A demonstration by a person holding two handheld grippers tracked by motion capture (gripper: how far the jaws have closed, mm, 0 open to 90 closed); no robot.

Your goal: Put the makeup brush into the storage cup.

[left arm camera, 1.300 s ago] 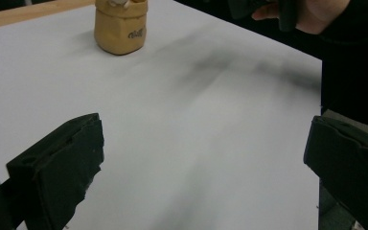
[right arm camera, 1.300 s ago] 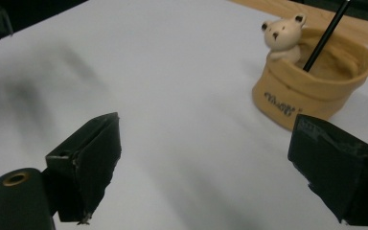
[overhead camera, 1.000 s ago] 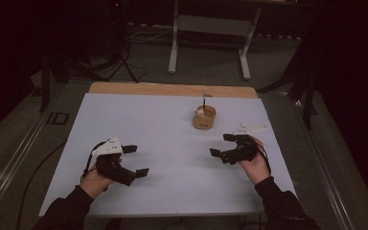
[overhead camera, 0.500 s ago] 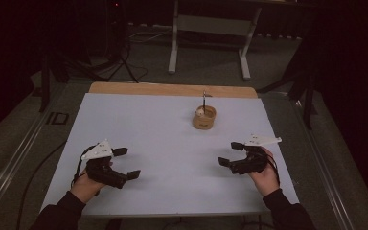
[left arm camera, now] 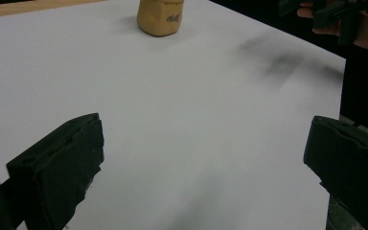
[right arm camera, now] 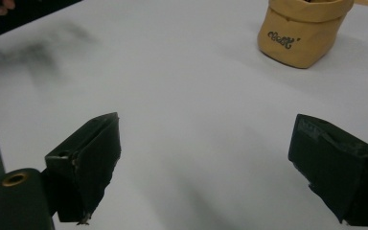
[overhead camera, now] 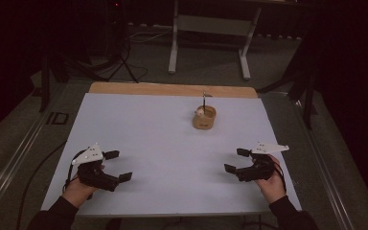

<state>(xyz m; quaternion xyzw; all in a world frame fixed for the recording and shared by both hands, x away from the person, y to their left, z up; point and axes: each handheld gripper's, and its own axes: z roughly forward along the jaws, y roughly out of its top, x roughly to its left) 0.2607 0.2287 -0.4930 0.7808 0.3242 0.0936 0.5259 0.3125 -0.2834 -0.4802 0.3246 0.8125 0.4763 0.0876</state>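
Both claws, left claw point(overhead camera: 118, 166) and right claw point(overhead camera: 237, 160), had withdrawn toward 6 o'clock, jaws spread empty, leaving the tan pouch point(overhead camera: 204, 118) standing untouched on the desk point(overhead camera: 163, 139).

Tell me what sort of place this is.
Probably a dim lab or recording studio: a white-topped table holding one tan pouch-like holder, a metal-legged bench behind, and cables across the dark floor.

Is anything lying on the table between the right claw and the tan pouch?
Nothing. In the high view the white table top is bare between the right claw and the tan pouch; the right gripper view shows the same.
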